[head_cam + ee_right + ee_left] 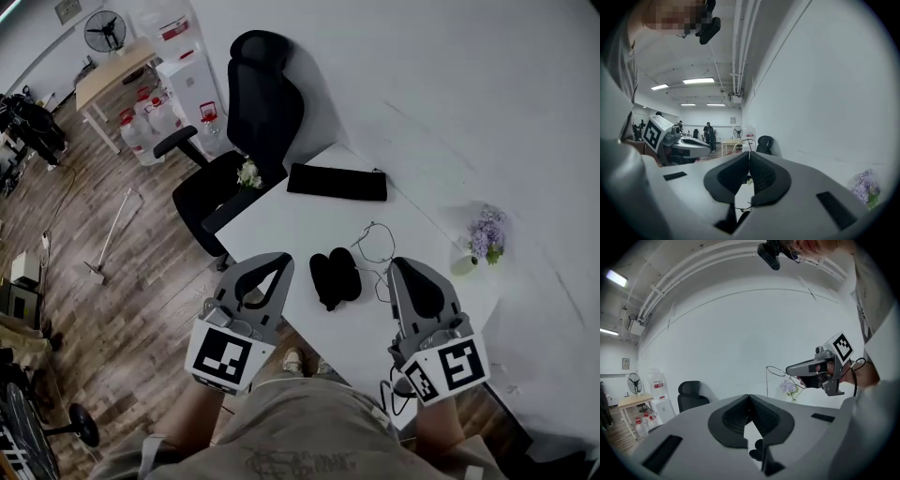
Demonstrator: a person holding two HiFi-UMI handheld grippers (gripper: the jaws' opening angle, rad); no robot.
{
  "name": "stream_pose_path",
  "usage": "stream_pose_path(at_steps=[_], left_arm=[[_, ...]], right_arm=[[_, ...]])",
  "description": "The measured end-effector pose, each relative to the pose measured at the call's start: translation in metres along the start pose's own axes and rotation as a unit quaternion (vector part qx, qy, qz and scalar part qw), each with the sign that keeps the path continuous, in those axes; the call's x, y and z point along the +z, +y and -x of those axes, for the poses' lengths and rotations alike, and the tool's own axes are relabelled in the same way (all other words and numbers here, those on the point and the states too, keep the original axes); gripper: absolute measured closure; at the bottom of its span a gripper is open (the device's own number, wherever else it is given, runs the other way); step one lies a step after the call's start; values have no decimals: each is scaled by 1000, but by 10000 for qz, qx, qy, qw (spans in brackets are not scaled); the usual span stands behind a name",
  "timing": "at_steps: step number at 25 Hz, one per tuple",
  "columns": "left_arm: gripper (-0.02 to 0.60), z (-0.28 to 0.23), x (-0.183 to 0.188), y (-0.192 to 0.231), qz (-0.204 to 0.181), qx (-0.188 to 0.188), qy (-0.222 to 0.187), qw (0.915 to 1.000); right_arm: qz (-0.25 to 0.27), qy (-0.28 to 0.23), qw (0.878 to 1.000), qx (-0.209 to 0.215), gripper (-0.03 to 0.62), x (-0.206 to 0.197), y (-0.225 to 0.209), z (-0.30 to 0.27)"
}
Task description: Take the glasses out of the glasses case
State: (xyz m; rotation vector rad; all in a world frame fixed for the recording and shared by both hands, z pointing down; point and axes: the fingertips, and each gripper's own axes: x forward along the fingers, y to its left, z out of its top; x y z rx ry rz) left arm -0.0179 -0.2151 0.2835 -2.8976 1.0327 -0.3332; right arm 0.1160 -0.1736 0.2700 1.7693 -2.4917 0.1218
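The black glasses case [335, 278] lies on the white table [281, 225] between my two grippers. The thin wire-framed glasses [360, 246] hang in the air off the tip of my right gripper [398, 265], clear of the case. In the left gripper view the frame [774, 370] sticks out from the right gripper [790, 370]. In the right gripper view a wire loop [744, 140] rises just past the closed tips of the right gripper [749, 153]. My left gripper [281, 258] is shut with nothing in it, raised to the left of the case.
A flat black pouch [337, 181] lies at the table's far edge. Purple flowers [487, 234] stand at the right, small white flowers [248, 173] at the far left corner. A black office chair [253, 112] stands beyond the table. White wall runs along the right.
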Motion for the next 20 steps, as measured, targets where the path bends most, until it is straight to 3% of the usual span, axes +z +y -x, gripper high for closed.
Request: stream_pose_path(at_steps=[7, 20], left_arm=[[565, 0, -24, -7, -15, -31, 263, 9996], [566, 3, -25, -10, -85, -15, 350, 9993]], right_arm=[[-34, 340, 9994, -23, 560, -33, -2, 0], [-43, 326, 9994, 65, 560, -31, 1, 1]])
